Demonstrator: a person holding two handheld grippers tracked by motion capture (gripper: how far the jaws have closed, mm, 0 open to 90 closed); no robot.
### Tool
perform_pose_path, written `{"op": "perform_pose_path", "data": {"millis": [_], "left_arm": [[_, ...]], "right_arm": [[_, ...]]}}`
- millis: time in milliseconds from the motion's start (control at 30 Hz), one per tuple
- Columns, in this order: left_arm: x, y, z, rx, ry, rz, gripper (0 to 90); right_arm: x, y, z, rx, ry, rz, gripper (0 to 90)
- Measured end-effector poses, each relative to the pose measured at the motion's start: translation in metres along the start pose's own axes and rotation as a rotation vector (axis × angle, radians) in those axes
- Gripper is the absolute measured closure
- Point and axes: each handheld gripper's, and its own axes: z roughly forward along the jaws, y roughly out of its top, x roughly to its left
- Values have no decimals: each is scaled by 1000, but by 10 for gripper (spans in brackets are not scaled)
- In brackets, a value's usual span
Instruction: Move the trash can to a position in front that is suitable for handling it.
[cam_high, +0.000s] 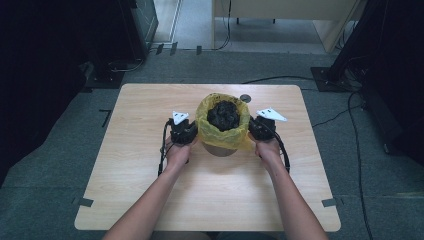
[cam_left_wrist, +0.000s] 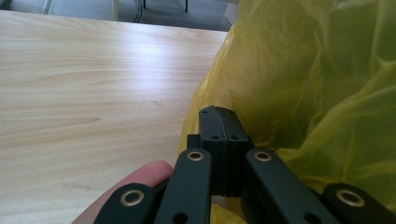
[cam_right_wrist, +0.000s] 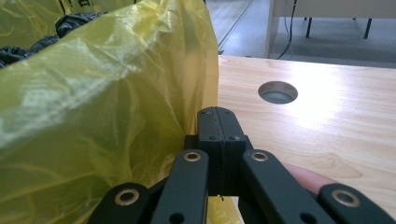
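Yellow bag sits upright in one small bin at the table's middle, mouth up. From above I see black stuff inside. My left gripper and right gripper are each clenched, pinching bag plastic. One round hole shows beside my right gripper.

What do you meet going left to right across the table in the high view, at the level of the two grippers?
Bare table → left gripper → yellow bag around the bin with black contents → right gripper → bare table again.
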Motion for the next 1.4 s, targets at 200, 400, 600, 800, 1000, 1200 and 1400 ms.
{"op": "perform_pose_path", "data": {"millis": [200, 400, 600, 800, 1000, 1200, 1400], "left_arm": [[1, -8, -15, -2, 11, 21, 900], [4, -15, -29, -5, 9, 28, 900], [8, -26, -50, -18, 14, 40, 900], [9, -34, -64, -24, 16, 48, 900], [11, -43, -80, -31, 24, 52, 900], [11, -53, -97, -40, 30, 45, 900], [6, -67, -118, -52, 51, 46, 900]], "right_arm": [[11, -6, -8, 0, 5, 12, 900], [24, -15, -16, 7, 12, 20, 900], [38, -23, -25, 3, 32, 24, 900], [48, -28, -33, 5, 48, 14, 900], [59, -36, -43, 4, 65, 14, 900], [70, -44, -55, 6, 90, 25, 900], [84, -52, -71, 17, 97, 8, 900]]}}
